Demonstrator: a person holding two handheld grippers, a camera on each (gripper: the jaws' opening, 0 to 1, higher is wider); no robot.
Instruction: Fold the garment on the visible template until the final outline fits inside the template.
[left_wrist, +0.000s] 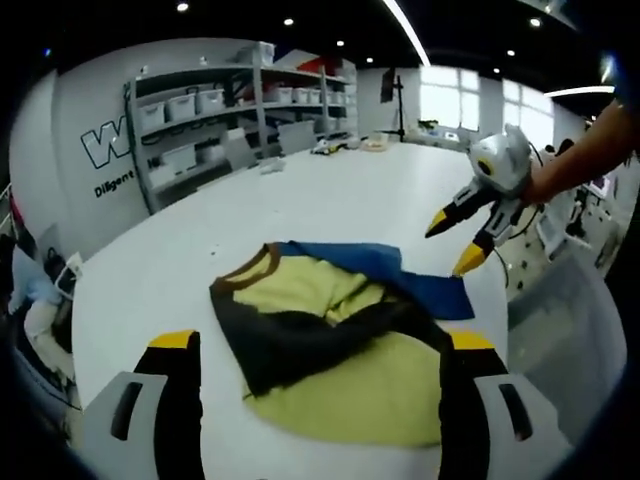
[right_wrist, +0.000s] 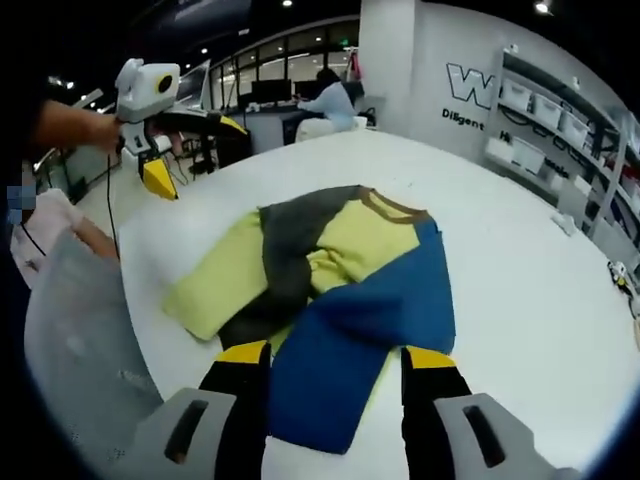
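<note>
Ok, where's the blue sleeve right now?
In the right gripper view the blue sleeve runs from the garment toward the right gripper, its end between the open jaws.

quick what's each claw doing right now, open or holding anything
Left claw: open, holding nothing, above the garment.
Right claw: open, holding nothing, over the garment's blue part.
</note>
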